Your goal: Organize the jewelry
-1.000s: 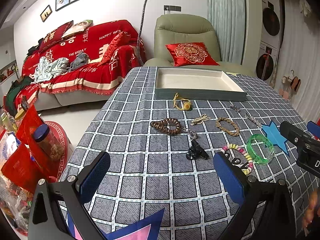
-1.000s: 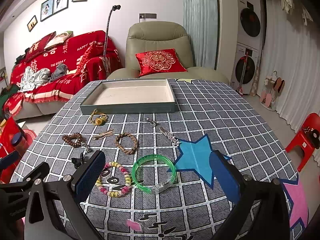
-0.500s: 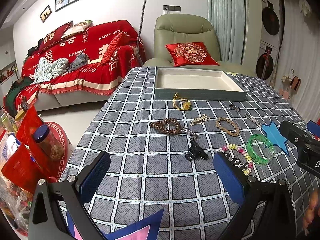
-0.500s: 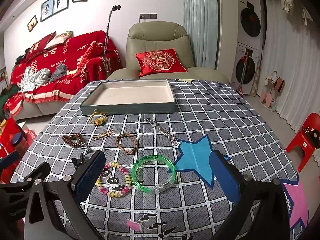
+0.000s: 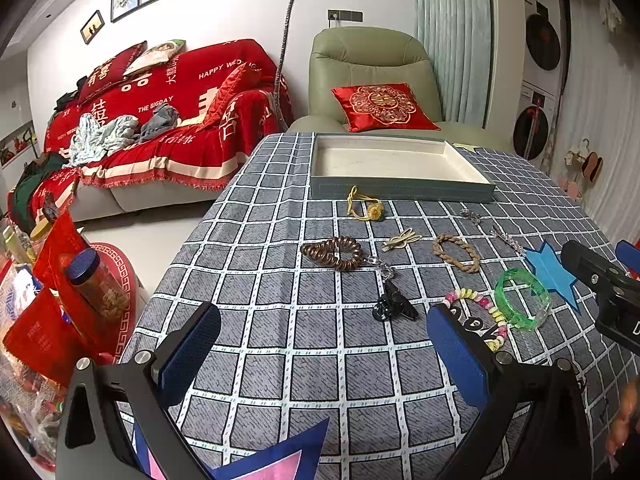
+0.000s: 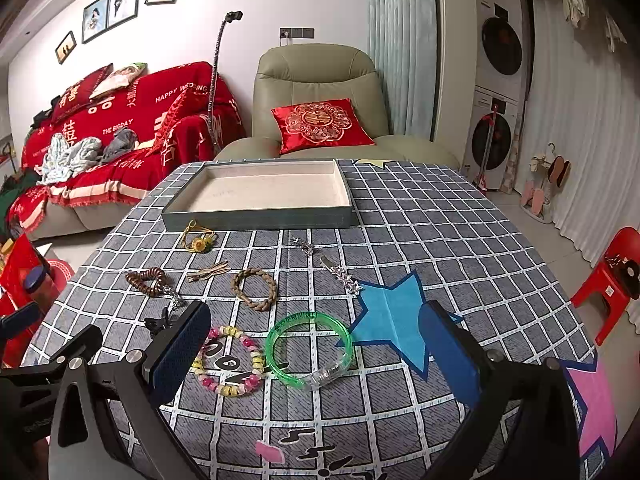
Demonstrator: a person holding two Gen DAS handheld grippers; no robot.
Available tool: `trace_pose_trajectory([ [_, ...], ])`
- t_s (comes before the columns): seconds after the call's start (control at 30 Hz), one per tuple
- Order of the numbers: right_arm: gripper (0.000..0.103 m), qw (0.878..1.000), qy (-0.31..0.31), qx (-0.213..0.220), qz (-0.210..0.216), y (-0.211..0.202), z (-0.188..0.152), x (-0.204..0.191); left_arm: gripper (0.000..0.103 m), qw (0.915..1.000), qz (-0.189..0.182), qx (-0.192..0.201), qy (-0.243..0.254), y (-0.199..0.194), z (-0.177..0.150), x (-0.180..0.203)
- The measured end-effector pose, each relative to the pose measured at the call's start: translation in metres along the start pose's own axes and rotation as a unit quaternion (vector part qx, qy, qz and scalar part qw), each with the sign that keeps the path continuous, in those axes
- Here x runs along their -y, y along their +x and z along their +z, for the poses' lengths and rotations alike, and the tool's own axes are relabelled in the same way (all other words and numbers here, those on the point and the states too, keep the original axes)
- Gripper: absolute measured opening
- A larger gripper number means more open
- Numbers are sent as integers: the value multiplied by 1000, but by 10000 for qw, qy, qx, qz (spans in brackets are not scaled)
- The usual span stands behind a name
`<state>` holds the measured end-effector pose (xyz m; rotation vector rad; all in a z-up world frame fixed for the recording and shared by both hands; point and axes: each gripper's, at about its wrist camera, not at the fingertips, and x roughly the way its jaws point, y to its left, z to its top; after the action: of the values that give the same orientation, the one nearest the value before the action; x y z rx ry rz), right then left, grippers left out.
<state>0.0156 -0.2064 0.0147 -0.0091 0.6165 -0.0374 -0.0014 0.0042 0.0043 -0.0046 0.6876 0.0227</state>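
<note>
Jewelry lies loose on the checked tablecloth in front of an empty grey tray point(image 5: 400, 192) point(image 6: 256, 218). A green bangle point(image 6: 308, 350) point(image 5: 520, 298) and a pastel bead bracelet point(image 6: 230, 360) point(image 5: 480, 316) lie nearest the right gripper point(image 6: 316, 356), which is open above them. Further back are a braided tan bracelet point(image 6: 254, 288) point(image 5: 456, 252), a brown coil tie point(image 5: 332, 252) point(image 6: 146, 280), a black clip point(image 5: 394, 304), a yellow flower tie point(image 5: 366, 206) point(image 6: 198, 240), a beige clip point(image 5: 402, 238) and silver pieces point(image 6: 340, 274). The left gripper point(image 5: 324, 352) is open over bare cloth, holding nothing.
A blue star patch point(image 6: 392, 320) marks the cloth at the right. The table drops off at the left toward red bags and a jar point(image 5: 96, 288). A red sofa point(image 5: 160, 120), a green armchair point(image 6: 316, 100) and a red stool point(image 6: 608, 280) surround the table.
</note>
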Motion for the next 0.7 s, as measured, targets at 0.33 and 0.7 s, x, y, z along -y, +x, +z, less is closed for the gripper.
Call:
trace_pose_trajectory([
  [0.33,103,10000,-1,14,12,0,1,0,103,10000,2,-23,-19,1,0,-2],
  [0.7,103,10000,1,10,16,-1,1,0,103,10000,-8,-58,-19,2,-2,-1],
])
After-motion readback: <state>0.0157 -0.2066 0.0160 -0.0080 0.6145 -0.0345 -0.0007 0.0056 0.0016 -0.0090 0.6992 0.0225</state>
